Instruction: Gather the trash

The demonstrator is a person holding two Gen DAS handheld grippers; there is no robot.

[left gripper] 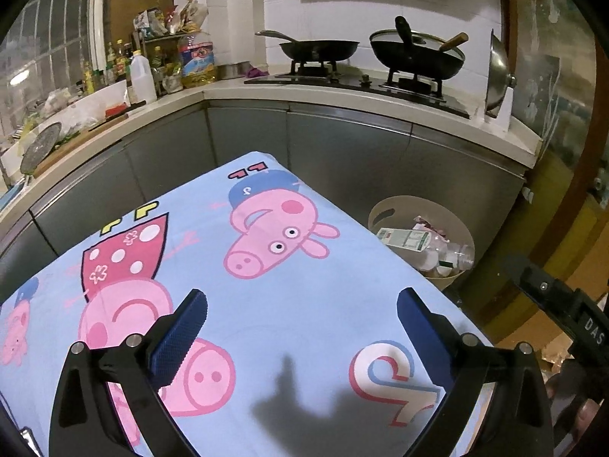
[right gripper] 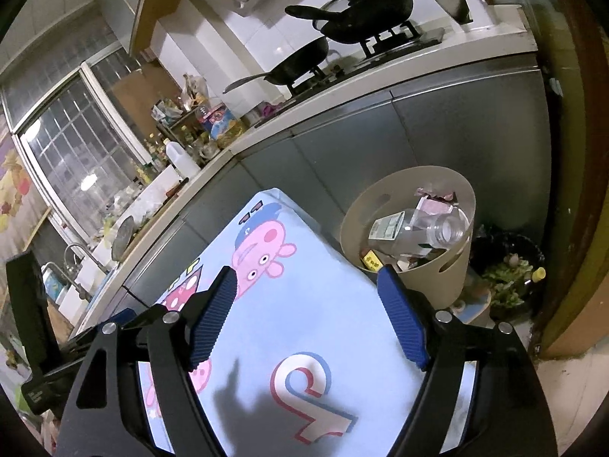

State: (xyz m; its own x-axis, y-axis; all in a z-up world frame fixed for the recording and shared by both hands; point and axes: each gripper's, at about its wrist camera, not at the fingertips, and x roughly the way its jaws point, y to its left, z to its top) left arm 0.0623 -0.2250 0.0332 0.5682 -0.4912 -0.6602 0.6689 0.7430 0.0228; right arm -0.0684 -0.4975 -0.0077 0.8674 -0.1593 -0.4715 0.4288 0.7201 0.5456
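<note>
Beige bin (right gripper: pixel 437 278) holds clear bottle (right gripper: pixel 426 228) beside blue cloth (right gripper: pixel 304 304)

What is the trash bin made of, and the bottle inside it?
The bin looks like smooth beige plastic, with a matte wall and cut-out handle holes. The bottle looks like clear, shiny plastic: you can see through it, and it has a paper-like label.

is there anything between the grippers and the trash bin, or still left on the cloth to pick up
Nothing visible blocks the way. Both the left gripper and right gripper are open and empty over the bare cartoon cloth; the bin stands just past its edge.
</note>
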